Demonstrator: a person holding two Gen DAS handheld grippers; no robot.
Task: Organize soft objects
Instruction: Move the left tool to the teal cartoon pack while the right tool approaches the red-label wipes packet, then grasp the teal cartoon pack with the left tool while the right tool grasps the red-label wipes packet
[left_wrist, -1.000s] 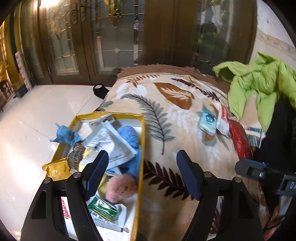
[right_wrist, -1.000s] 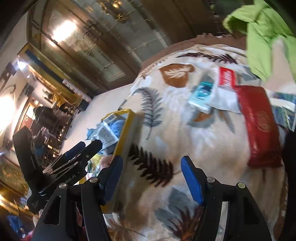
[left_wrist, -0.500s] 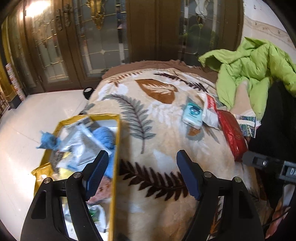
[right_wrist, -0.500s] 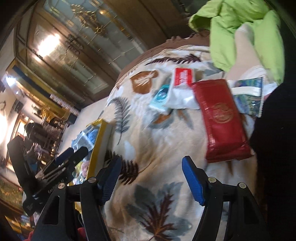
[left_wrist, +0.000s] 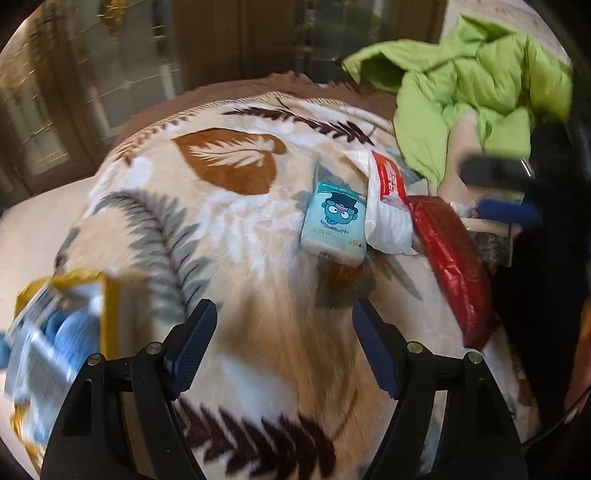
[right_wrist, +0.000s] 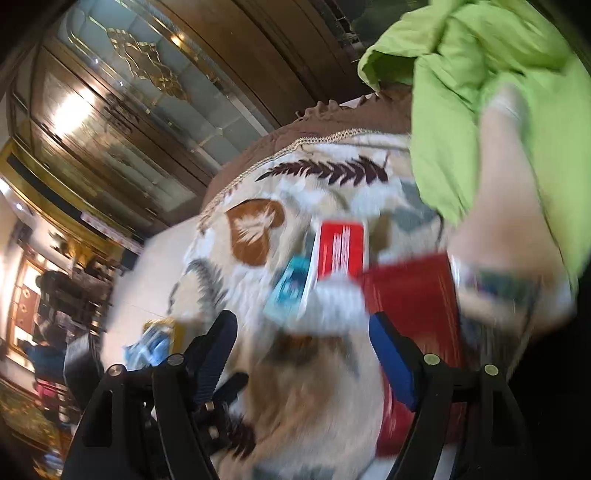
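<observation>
- Since the yellow-rimmed box (left_wrist: 107, 295) already holds soft stuff, it looks partly done.
- Teal tissue pack (left_wrist: 334, 221), white-red pack (left_wrist: 388, 206) and shiny red pouch (left_wrist: 450, 266) remain on the leaf-print blanket (left_wrist: 221, 229).
- Left tool (left_wrist: 284, 347) and right tool (right_wrist: 303, 354) both gape wide, holding nothing.

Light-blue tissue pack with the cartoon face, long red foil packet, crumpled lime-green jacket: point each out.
Light-blue tissue pack (left_wrist: 334, 221): left wrist view, on its printed cartoon front.
Long red foil packet (left_wrist: 452, 266): left wrist view, mid-length of its top face.
Crumpled lime-green jacket (left_wrist: 480, 74): left wrist view, central folds.
</observation>
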